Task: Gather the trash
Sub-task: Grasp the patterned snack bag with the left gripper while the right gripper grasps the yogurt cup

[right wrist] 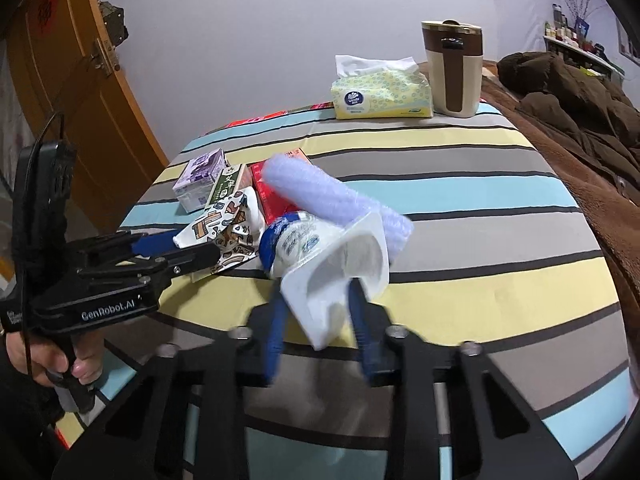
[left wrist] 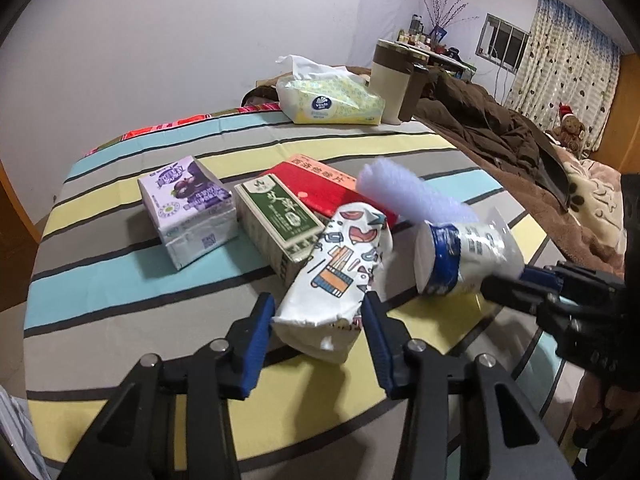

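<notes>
A crumpled white paper packet with cartoon prints [left wrist: 340,272] lies on the striped tablecloth [left wrist: 120,280]. My left gripper [left wrist: 318,308] is shut on its near end, one blue pad pressing each side. In the right wrist view the left gripper [right wrist: 196,246] holds the same packet [right wrist: 228,228] from the left. A squashed white plastic cup with a blue label [right wrist: 332,264] sits between the fingers of my right gripper [right wrist: 316,300], which is shut on it, mouth towards the camera. The left wrist view shows that cup [left wrist: 460,256] tilted above the cloth.
A purple milk carton [left wrist: 188,212], a green box [left wrist: 280,220], a red box [left wrist: 316,188] and a lavender foam roll [left wrist: 408,196] lie close behind. At the table's far edge stand a tissue pack [left wrist: 332,100] and a brown and cream jug [left wrist: 390,80]. A brown blanket [left wrist: 500,128] lies to the right.
</notes>
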A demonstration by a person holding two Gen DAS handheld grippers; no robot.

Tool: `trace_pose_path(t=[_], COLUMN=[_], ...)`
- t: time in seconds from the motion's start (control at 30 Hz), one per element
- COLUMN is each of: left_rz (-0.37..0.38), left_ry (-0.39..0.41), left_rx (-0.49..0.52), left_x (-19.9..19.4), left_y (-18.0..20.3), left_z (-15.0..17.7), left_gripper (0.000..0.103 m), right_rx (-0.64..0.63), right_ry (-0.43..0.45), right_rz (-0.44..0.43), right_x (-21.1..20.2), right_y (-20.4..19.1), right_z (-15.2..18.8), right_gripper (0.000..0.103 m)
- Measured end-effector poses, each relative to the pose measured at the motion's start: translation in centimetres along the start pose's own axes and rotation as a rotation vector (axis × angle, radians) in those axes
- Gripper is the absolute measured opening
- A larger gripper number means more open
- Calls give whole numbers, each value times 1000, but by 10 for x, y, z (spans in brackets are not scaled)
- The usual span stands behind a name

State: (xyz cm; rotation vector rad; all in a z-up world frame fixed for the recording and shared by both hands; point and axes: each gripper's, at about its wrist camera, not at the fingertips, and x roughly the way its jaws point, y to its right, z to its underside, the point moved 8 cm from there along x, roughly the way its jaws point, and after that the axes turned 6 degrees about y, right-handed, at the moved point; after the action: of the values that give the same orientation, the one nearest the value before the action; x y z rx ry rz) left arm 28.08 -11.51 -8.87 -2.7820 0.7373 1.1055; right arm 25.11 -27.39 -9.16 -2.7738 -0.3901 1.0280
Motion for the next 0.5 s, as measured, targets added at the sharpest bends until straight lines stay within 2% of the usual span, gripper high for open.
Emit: trace_pose_path(t=[0.07, 0.1, 0.17, 0.23, 0.5], left_rz=[-7, -11, -26, -34, -57], left_ry=[3, 4, 5, 10, 39], left_rx=[3, 4, -1, -6, -1], left_x=[-4, -5, -8, -12, -31], left_y=[1, 1, 0, 0, 4], left_z=[3, 3, 5, 6, 7], left_gripper=[43, 31, 33, 33, 33], right_rx=[4, 5, 6, 1, -13], right_ry=[-1, 1, 6, 12, 31], right_rz=[6, 11, 19, 25, 25], right_x=[-1, -2, -5, -8, -18], right_y=[2, 3, 3, 3, -4], right_z=[0, 0, 0, 0, -1], right_gripper=[19, 17, 15, 8, 6])
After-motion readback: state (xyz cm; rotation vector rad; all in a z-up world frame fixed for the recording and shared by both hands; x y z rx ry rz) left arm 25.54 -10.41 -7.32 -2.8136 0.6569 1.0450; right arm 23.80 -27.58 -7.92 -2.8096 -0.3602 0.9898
